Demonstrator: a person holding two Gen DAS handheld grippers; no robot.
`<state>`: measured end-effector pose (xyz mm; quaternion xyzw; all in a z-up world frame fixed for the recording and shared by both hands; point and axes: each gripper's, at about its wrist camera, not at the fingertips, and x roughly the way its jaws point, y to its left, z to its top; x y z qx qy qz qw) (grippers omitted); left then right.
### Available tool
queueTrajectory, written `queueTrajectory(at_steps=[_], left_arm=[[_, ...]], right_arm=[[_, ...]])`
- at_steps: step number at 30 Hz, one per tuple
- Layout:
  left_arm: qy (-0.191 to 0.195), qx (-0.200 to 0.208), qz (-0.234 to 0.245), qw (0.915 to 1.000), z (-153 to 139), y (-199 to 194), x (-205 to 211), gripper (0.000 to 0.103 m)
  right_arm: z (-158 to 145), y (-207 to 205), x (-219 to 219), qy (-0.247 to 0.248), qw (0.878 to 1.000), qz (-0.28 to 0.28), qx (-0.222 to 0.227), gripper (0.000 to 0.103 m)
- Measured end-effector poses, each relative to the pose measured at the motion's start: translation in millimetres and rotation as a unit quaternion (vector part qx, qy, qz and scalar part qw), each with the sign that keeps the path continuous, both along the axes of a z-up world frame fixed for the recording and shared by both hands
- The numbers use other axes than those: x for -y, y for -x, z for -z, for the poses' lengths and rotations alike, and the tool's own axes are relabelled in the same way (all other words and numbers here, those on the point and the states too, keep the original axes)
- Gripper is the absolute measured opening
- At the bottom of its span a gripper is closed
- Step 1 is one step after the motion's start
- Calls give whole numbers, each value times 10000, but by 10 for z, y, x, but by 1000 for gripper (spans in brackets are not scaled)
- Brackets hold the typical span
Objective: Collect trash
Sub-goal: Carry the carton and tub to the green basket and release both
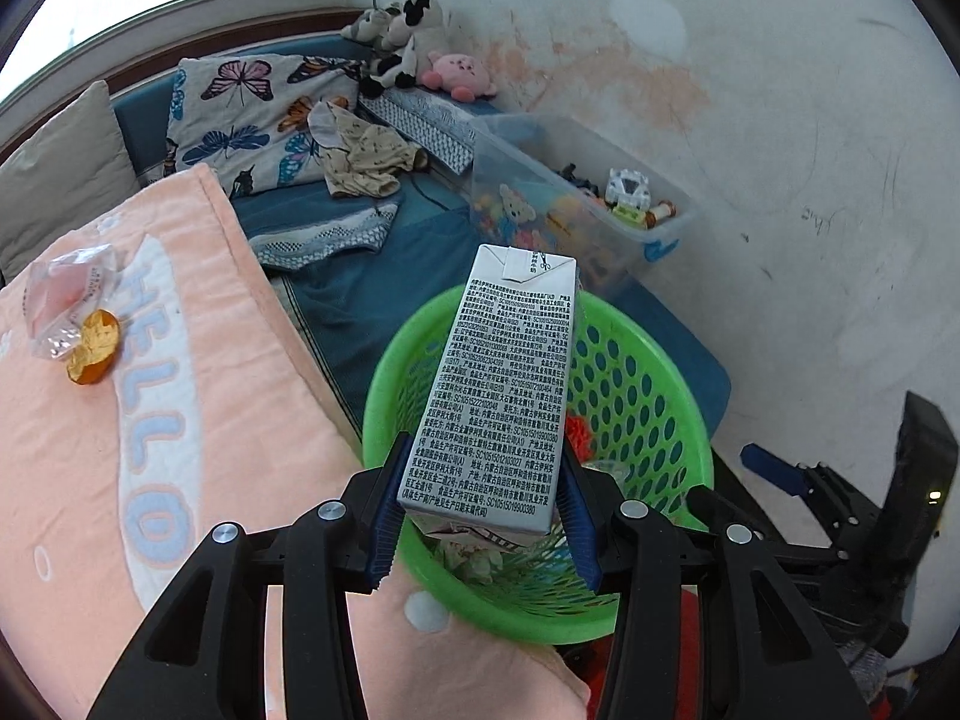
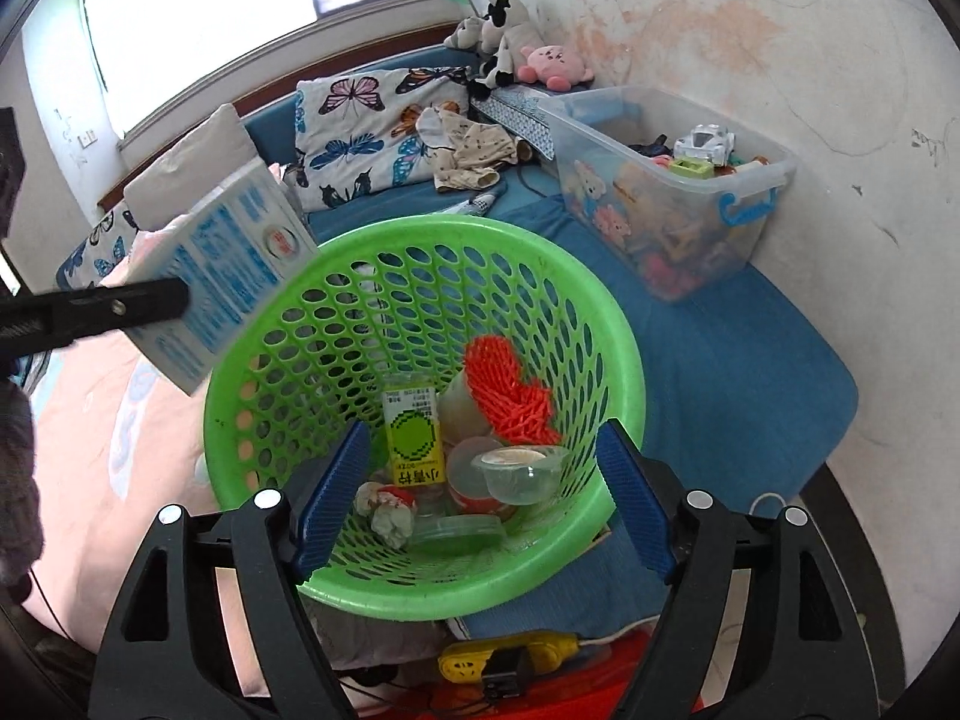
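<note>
**Carton held over the basket**

The left gripper [image 1: 483, 504] pinches a grey milk carton [image 1: 504, 384] between its blue pads, above the near-left rim of the green basket [image 2: 624, 324]. The right gripper [image 2: 483, 504] hangs over the basket with jaws spread, nothing between them. A crumpled wrapper [image 1: 66, 306] lies on the pink blanket [image 1: 228, 450].

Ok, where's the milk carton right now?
The milk carton is clamped in the left gripper, held above the near-left rim of the green basket; in the right wrist view it shows at the left, over the basket's edge.
</note>
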<state>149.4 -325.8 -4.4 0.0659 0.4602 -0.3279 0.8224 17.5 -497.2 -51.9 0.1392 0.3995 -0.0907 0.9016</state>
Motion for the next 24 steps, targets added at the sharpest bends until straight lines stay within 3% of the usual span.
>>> queueTrajectory(at_steps=[7,11,24], left_arm=[[-91,-98,47,9999,124,13,85,46],[-26,-136,81,9999,119,-5,81,61],[-41,89,-389,9992,-80,-167,-453,61]], right_arm=[[-8,36,9,-16,10000,7,18,78],[-12,30,13,-54,10000,8,32,78],[-194,-192,-272,15,9990,-405,188,78]])
